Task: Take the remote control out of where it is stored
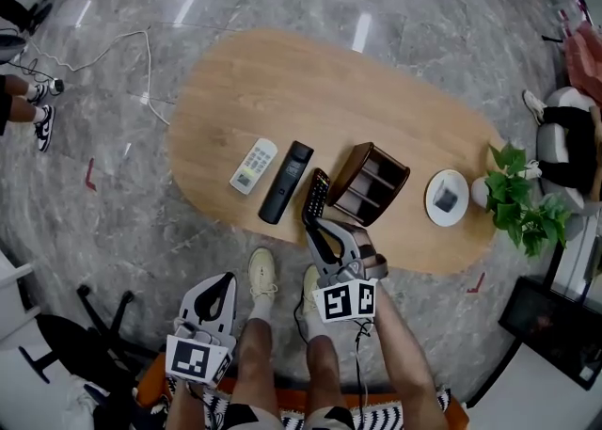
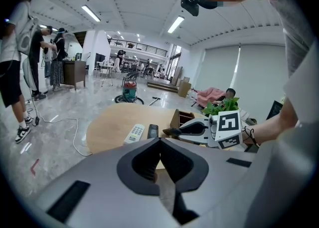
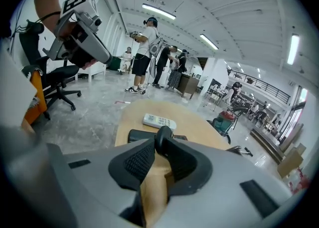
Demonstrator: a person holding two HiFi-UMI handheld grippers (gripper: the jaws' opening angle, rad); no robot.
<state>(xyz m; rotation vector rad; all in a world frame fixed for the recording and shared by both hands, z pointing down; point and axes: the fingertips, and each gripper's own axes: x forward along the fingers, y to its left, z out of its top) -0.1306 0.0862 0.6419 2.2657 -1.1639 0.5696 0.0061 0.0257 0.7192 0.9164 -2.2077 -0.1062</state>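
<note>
Off the table (image 1: pixel 414 127) at seven o'clock, the left gripper (image 1: pixel 224 283) hangs closed on nothing. At six o'clock the right gripper (image 1: pixel 315 223) pinches the near end of the remote control (image 1: pixel 318 191). It runs toward twelve, just beside the wooden holder (image 1: pixel 372 183) at its nine o'clock, clear of it.

Table (image 1: pixel 404 118) is light matt wood, floor (image 1: pixel 282 5) glossy grey stone, storage box (image 1: pixel 369 183) smooth dark wood, slim black remote (image 1: pixel 317 191) matt plastic.

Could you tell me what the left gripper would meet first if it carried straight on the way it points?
Most likely the near edge of the wooden table, close to the black remote lying there; depth is hard to judge.
</note>
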